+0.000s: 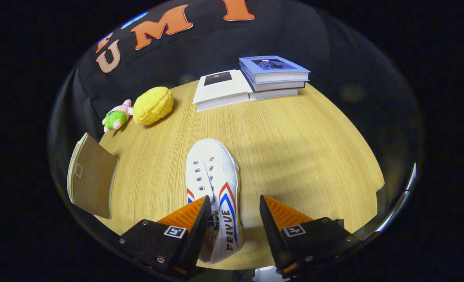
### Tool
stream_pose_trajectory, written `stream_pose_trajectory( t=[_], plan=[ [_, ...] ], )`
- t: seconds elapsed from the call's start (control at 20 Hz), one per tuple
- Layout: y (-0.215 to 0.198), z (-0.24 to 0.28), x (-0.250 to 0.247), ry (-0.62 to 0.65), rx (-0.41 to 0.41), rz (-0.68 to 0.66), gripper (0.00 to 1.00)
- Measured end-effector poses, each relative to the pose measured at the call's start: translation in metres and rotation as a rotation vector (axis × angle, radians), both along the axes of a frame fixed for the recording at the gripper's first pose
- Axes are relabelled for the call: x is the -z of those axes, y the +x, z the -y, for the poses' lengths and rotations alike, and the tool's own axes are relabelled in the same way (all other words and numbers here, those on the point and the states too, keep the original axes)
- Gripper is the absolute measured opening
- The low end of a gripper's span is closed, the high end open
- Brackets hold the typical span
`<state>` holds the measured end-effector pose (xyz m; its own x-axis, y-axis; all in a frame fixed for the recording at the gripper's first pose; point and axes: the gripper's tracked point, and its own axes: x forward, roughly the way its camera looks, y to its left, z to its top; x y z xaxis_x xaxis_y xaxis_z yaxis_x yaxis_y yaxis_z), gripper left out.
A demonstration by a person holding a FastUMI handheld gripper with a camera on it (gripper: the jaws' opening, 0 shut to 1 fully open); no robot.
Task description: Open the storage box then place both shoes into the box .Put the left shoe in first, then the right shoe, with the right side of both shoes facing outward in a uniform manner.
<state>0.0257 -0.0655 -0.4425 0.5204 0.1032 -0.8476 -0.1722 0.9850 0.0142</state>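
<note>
A white canvas shoe [215, 184] with red and blue side stripes lies on the wooden table [294, 149], toe pointing away from me. Its heel end reaches back between my fingers, close against the left finger [190, 219] and apart from the right finger [278, 219]. My gripper [235, 205] is open, hovering over the shoe's rear part, and neither finger presses on it. To the left of the fingers a brown cardboard panel [92, 182], seemingly a flap of the storage box, stands tilted at the table's edge.
Beyond the shoe, a yellow plush toy [152, 105] and a small pink-and-green plush figure [116, 116] sit at the far left. A white book [222, 89] and a stack of blue-covered books [273, 76] lie at the back. Bare tabletop stretches to the right.
</note>
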Motion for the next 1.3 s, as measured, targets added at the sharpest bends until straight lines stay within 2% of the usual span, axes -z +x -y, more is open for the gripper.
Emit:
stream_pose_trajectory(
  t=[0.15, 0.35, 0.5, 0.6, 0.65, 0.75, 0.8, 0.85, 0.9, 0.95, 1.1, 1.3],
  plan=[
    [-0.006, 0.005, 0.02, -0.035, -0.014, -0.046, 0.67],
    [-0.007, -0.001, 0.025, 0.034, 0.007, -0.092, 0.56],
    [-0.01, -0.002, 0.027, 0.082, 0.039, -0.138, 0.55],
    [-0.009, -0.005, 0.026, 0.119, 0.03, -0.136, 0.47],
    [-0.008, -0.005, 0.025, 0.129, 0.029, -0.124, 0.36],
    [-0.007, -0.003, 0.025, 0.134, 0.024, -0.105, 0.3],
    [-0.006, -0.003, 0.024, 0.143, 0.038, -0.106, 0.27],
    [-0.005, -0.001, 0.024, 0.153, 0.053, -0.111, 0.17],
    [-0.004, -0.001, 0.022, 0.165, 0.068, -0.111, 0.14],
    [-0.003, -0.002, 0.019, 0.175, 0.082, -0.105, 0.06],
    [-0.004, -0.002, 0.002, 0.157, 0.098, -0.057, 0.01],
    [0.001, -0.037, -0.034, 0.241, 0.107, 0.006, 0.01]
  ],
)
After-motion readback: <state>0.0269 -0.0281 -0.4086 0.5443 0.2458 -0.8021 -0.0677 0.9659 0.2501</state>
